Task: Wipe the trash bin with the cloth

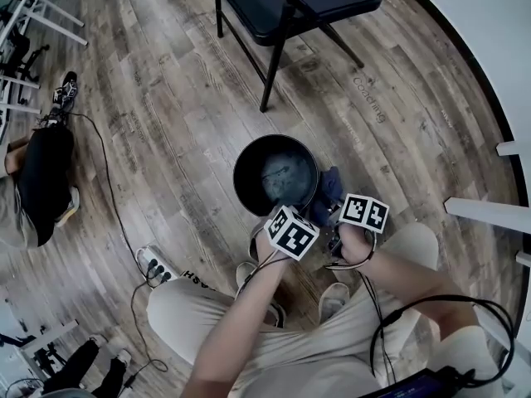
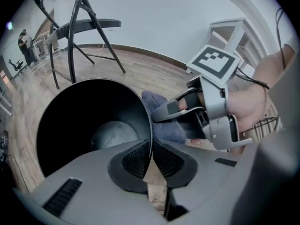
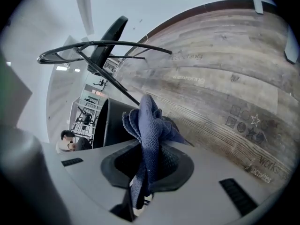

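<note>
A round black trash bin [image 1: 253, 172] stands on the wood floor just in front of the person's knees, seen from above with its grey bottom showing. My left gripper [image 1: 280, 215] is at the near rim. In the left gripper view its jaws [image 2: 151, 154] are shut on the thin rim of the bin [image 2: 84, 121]. My right gripper [image 1: 330, 208] is beside the bin's right side, shut on a bunched dark blue cloth [image 1: 329, 186]. In the right gripper view the cloth [image 3: 149, 125] sticks up from between the pads of the right gripper [image 3: 149, 165], with the bin [image 3: 104, 121] just left of it.
A black folding chair [image 1: 290, 2] stands beyond the bin. A power strip [image 1: 154, 265] and its cable lie on the floor to the left. A person [image 1: 41, 181] is at the far left edge. White shelving [image 1: 489, 210] is at the right.
</note>
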Demonstrator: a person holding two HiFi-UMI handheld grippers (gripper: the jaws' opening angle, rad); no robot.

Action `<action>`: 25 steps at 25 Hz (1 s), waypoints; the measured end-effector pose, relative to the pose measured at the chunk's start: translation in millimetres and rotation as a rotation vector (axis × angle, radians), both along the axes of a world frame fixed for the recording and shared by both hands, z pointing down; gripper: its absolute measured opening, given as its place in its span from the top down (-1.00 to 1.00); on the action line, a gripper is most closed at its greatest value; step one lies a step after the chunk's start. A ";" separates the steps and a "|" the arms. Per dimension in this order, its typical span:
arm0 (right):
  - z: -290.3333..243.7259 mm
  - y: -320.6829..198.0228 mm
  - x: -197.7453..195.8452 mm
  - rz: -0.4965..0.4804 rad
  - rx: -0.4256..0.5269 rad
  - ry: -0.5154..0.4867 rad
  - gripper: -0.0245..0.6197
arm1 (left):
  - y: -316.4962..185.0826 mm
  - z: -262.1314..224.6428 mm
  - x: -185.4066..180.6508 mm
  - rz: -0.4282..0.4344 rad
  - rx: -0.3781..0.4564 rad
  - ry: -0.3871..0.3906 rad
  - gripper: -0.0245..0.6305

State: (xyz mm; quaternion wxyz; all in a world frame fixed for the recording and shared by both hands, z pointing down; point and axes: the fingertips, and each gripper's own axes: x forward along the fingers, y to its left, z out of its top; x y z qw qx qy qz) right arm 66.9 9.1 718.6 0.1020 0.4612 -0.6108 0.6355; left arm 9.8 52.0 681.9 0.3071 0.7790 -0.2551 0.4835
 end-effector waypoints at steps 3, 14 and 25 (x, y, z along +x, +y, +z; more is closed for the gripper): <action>-19.2 10.2 0.3 -0.020 0.031 -0.006 0.75 | 1.5 -0.7 5.8 -0.028 -0.011 0.009 0.80; -60.9 36.7 -10.8 -0.028 0.062 -0.084 0.75 | 15.8 -20.2 -3.8 0.198 -0.042 -0.022 0.47; -59.1 32.5 -28.1 0.011 0.068 -0.089 0.75 | 27.9 13.9 -25.2 0.359 -0.007 -0.168 0.80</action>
